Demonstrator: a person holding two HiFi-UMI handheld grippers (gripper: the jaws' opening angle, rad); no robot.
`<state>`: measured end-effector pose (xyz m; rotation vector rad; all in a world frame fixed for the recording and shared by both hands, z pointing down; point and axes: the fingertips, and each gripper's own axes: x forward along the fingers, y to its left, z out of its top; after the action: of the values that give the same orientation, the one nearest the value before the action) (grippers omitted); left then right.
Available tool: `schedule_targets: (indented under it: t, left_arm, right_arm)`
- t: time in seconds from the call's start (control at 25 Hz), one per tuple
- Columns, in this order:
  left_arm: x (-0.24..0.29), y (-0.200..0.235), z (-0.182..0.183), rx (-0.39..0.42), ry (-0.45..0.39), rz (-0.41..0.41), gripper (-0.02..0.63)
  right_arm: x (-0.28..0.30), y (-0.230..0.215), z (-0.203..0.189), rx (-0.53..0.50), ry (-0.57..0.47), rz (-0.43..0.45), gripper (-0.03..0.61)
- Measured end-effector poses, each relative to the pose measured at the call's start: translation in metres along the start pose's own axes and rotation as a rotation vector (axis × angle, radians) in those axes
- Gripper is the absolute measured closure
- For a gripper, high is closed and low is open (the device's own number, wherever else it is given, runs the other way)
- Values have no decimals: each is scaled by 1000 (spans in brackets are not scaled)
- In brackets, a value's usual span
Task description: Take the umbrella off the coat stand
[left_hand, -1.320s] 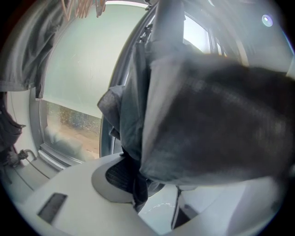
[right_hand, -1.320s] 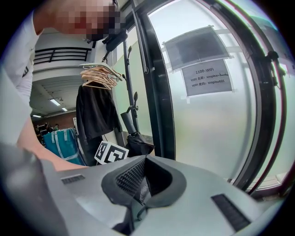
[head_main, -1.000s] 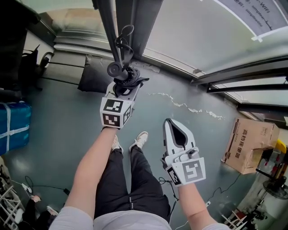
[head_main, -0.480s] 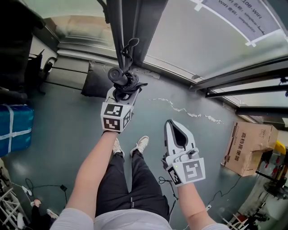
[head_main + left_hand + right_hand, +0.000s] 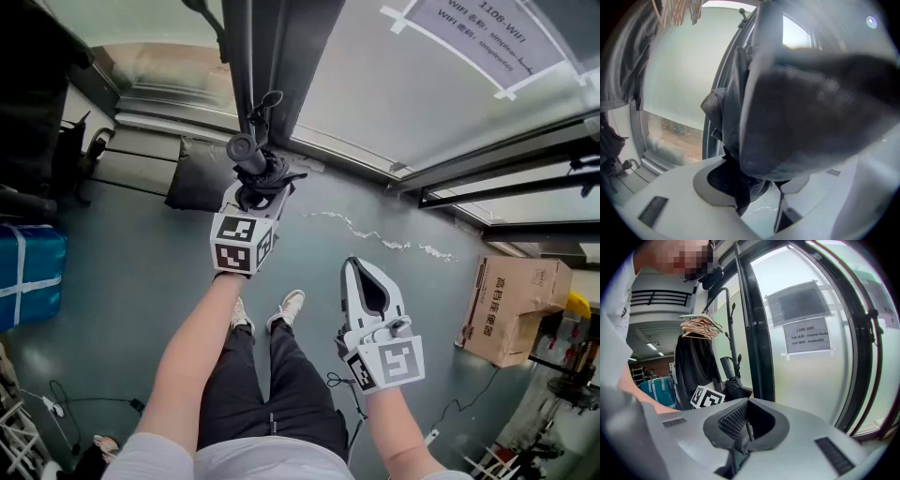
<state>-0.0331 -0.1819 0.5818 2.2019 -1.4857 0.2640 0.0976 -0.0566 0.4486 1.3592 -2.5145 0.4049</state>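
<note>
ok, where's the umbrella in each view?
Head view: umbrella upper centre, in the left gripper, at the foot of the coat stand pole.
Left gripper view: fills centre and right, between the jaws; pole to its left.
Right gripper view: left of centre, below the pole.
Shared landmark: the pole.

Umbrella (image 5: 267,169): black, compact, folded; handle end up, wrist strap looped above. Canopy fabric clamped between left gripper (image 5: 255,192) fingers. Coat stand (image 5: 239,75): dark upright pole, just beside umbrella.
</note>
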Motion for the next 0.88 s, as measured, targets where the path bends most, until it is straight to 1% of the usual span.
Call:
schedule_targets:
  t: [0.2, 0.36, 0.72, 0.88]
  left_arm:
    - [4, -6, 10, 1, -11, -8, 379]
    - [3, -7, 17, 11, -16, -6, 379]
    - [10, -2, 20, 82, -17, 7, 379]
    - [12, 3, 23, 118, -23, 28, 379]
  right_arm:
    - [-13, -8, 3, 1, 1, -33, 561]
    - [-18, -9, 7, 6, -5, -42, 561]
    - [-14, -3, -3, 12, 10, -31, 561]
    - [-13, 0, -3, 9, 12, -26, 561]
